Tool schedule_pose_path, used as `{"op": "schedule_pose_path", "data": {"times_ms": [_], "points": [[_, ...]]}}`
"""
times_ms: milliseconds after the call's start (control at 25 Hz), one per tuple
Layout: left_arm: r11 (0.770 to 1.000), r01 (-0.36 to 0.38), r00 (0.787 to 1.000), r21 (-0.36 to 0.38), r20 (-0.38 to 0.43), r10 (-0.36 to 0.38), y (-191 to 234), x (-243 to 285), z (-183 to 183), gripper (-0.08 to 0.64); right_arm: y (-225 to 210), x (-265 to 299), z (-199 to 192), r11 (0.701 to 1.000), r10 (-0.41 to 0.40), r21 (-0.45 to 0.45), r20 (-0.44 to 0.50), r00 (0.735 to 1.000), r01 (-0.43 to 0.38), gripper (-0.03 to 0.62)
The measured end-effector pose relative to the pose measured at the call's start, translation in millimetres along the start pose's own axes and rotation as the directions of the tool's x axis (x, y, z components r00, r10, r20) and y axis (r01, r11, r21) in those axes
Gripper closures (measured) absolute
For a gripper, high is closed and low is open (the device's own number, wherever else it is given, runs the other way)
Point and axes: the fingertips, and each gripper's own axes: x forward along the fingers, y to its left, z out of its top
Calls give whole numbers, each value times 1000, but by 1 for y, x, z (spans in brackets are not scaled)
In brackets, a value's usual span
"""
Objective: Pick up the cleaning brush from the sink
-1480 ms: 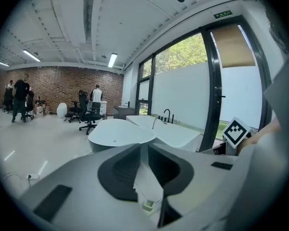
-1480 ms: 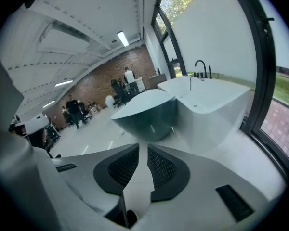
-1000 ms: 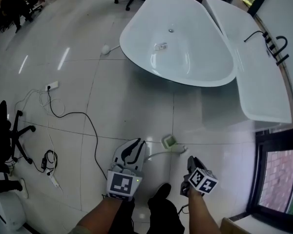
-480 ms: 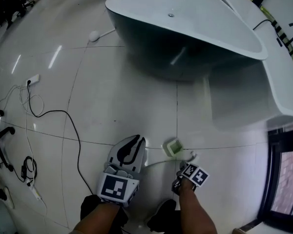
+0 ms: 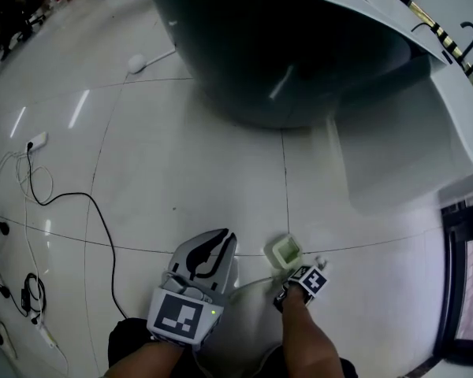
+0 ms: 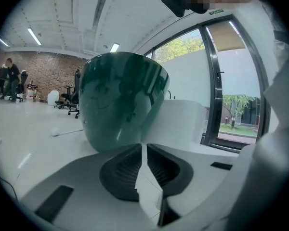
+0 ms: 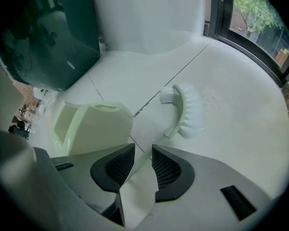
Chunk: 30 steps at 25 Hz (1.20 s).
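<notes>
White brush lengthwise ahead (bristles rightward)

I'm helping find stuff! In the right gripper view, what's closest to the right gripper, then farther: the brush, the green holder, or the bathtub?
1. Pale green holder, just left of the right gripper, and cleaning brush, just ahead: too close to call.
2. Dark green bathtub, far upper left.

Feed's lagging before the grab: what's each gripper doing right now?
Left gripper: shut, nothing between its jaws.
Right gripper: open and empty, jaws have just been opening; the cleaning brush lies on the floor ahead.
</notes>
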Motion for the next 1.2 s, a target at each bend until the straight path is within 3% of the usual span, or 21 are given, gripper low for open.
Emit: {"op": "schedule_pose_path", "data": {"times_ms": [280, 360, 520, 640, 880, 1080, 1200], "points": [[1000, 6, 1000, -17, 14, -5, 3, 1, -1, 525, 3, 8, 18, 1000, -26, 3, 62, 998, 26, 480], [999, 8, 1000, -32, 14, -8, 3, -2, 0, 525, -3, 15, 13, 999, -46, 1, 42, 998, 46, 461], [999, -9, 1000, -48, 4, 9, 10, -9, -2, 525, 0, 25, 17, 999, -9, 36, 58, 998, 6, 402], [998, -19, 1000, -67, -11, 18, 7, -11, -3, 525, -5, 25, 26, 1000, -16, 26, 89, 996, 14, 411], [997, -12, 1000, -71, -8, 12, -5, -12, 1, 526, -40, 20, 15, 985, -12, 170, 60, 998, 2, 522], [997, 1, 1000, -75, -3, -1, -22, -8, 4, 537, -55, 3, 18, 974, 94, 196, 121, 988, -117, 560], [995, 15, 1000, -98, -12, -16, -37, -7, 3, 543, -46, -21, 35, 958, 186, 178, 204, 961, -223, 560]]}}
